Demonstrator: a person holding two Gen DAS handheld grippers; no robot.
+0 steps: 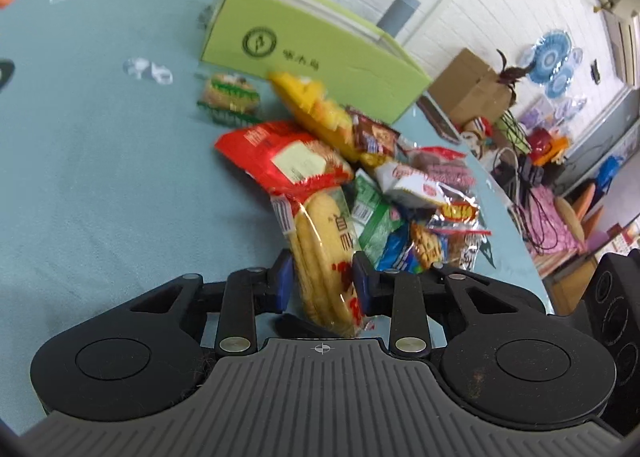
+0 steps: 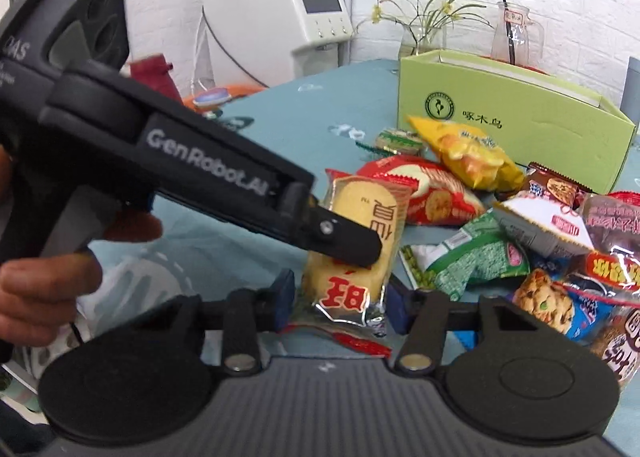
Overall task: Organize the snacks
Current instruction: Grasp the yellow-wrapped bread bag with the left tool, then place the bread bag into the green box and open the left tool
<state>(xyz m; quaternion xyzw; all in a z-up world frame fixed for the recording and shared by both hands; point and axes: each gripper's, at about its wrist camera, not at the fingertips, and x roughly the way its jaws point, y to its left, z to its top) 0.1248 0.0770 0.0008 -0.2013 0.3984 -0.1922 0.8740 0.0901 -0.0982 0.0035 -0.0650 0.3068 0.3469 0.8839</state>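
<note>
A clear packet of pale yellow rice crackers [image 1: 324, 257] with red print sits between the blue pads of my left gripper [image 1: 322, 281], which is shut on it. In the right wrist view the same packet [image 2: 360, 233] is held by the left gripper [image 2: 348, 245] from the left, and its lower end lies between the pads of my right gripper [image 2: 338, 297], which stand apart from the wrapper. A pile of snack packets [image 1: 400, 185] lies on the teal tablecloth [image 1: 100, 177] before an open green box [image 1: 312, 45].
A red cracker bag [image 2: 432, 193], a yellow chip bag [image 2: 472, 157], a green pea packet [image 2: 472, 261] and a small round snack [image 2: 400, 139] lie near the box [image 2: 512, 117]. Glass jars [image 2: 516, 33] and a white machine [image 2: 280, 17] stand behind. The table edge [image 1: 520, 241] runs right.
</note>
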